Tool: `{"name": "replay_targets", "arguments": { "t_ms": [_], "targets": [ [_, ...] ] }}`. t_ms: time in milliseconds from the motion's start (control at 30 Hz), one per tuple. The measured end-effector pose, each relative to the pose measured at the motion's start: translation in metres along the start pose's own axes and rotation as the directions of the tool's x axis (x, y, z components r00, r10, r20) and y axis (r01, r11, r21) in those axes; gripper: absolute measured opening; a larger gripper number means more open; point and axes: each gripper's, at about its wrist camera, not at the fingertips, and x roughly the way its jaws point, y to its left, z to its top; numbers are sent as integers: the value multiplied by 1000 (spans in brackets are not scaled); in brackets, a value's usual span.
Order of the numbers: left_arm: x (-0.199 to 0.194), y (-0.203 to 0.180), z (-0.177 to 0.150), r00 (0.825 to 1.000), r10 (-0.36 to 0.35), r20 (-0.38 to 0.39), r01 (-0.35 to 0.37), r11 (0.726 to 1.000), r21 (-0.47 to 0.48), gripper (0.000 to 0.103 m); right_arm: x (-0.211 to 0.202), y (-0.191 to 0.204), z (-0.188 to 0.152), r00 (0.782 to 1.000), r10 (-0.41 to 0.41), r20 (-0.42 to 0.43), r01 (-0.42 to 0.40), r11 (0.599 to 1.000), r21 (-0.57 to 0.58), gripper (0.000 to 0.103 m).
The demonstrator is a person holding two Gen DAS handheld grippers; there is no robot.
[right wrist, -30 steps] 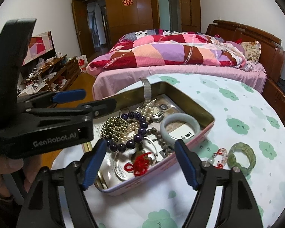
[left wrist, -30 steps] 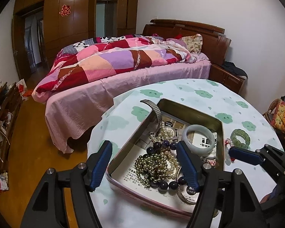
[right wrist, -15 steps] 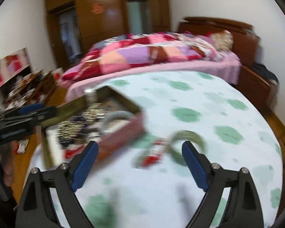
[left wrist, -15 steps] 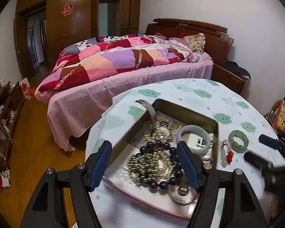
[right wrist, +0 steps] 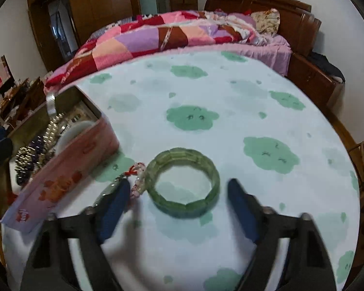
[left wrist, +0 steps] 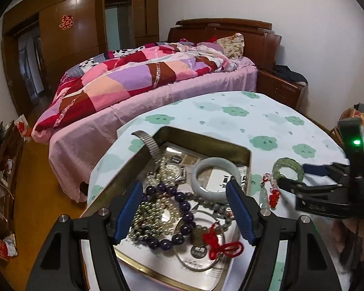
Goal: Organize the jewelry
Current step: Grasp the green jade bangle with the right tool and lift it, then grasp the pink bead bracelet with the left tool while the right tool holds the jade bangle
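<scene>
The green bangle (right wrist: 185, 181) lies flat on the worktop (right wrist: 230, 97), just beside a red-tasselled charm (right wrist: 136, 177) and near the pink tin (right wrist: 68, 169). The right tongs (right wrist: 179, 208) straddle it, closing in, pads not yet touching. Over the tin's beads (left wrist: 162, 208), the left tongs (left wrist: 184, 206) hang wide, holding nothing.

My right gripper (right wrist: 176, 205) hangs over the cloud-print surface (right wrist: 230, 97), its jaws closing around the green bangle (right wrist: 185, 184) without touching it. A red-and-clear beaded charm (right wrist: 138, 179) lies against the bangle's left side. The pink tin (right wrist: 68, 167) of jewelry sits further left.
</scene>
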Motion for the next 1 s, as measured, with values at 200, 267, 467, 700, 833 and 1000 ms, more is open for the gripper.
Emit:
{"name": "replay_targets", "arguments": {
  "t_ms": [200,267,467,700,833,1000],
  "targets": [
    [-3,-17,5,999,-43,15,42,999,31,71,-16,-18,-9,1000,2,13,-3,999,51,20],
    [-5,-27,6,997,-69,26,68,996,51,71,-22,-27,-15,1000,-13,22,12,997,70,18],
    [-8,-65,3,992,-125,23,121,984,130,71,-33,-42,-25,999,-44,23,42,995,86,18],
    [2,-112,-4,980,-195,-24,196,955,222,66,-49,-73,-40,996,-83,37,76,984,161,18],
    [26,-128,-7,975,-196,-102,215,948,236,42,-49,-78,-41,997,-59,44,49,981,189,18],
    [55,-132,-11,972,-159,-171,196,954,228,30,-49,-79,-40,997,-50,53,38,980,194,17]
  ]
}}
